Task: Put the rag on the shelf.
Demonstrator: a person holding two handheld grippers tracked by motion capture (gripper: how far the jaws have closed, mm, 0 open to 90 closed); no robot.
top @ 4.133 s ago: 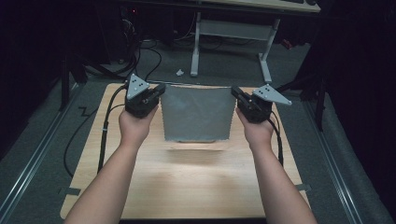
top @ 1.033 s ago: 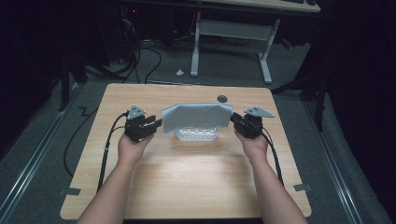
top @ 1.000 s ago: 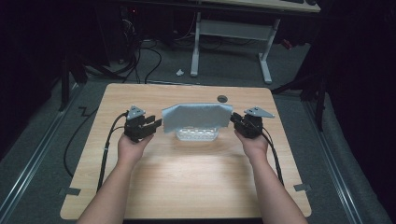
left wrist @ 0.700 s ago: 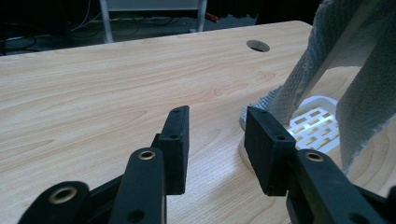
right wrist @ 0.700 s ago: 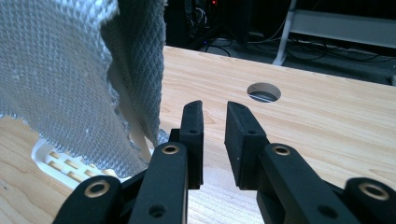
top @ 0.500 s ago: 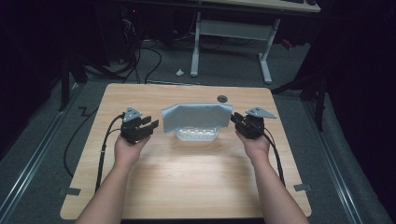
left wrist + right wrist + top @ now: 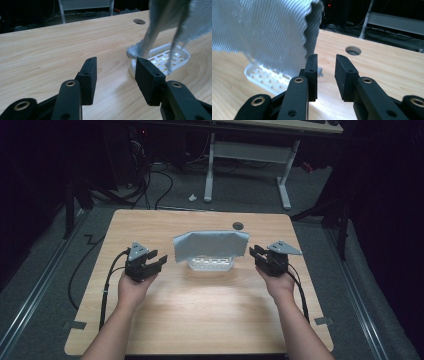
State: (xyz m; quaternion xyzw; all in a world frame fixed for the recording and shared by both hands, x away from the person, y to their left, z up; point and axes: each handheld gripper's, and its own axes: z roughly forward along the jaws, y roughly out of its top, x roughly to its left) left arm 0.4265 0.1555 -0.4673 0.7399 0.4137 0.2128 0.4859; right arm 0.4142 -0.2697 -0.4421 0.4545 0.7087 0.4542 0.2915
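A grey ribbed cloth stands draped over a white slotted tray at the middle of the wooden table. My left gripper is open a little to the left of the cloth, touching nothing. In the left gripper view my left gripper has empty jaws, with the cloth and tray off to the right. My right gripper is open just right of the cloth. In the right gripper view my right gripper holds nothing, and the cloth hangs at the left over the tray.
A round cable hole lies in the table behind the tray, also seen as a hole ahead of the right jaws. Black cables trail off the table's left and right sides. A desk frame stands on the floor beyond the far edge.
Both grippers lowered the spread cloth onto the tray, then let go of its corners. The left gripper has drawn away to the left, and both now stand open.
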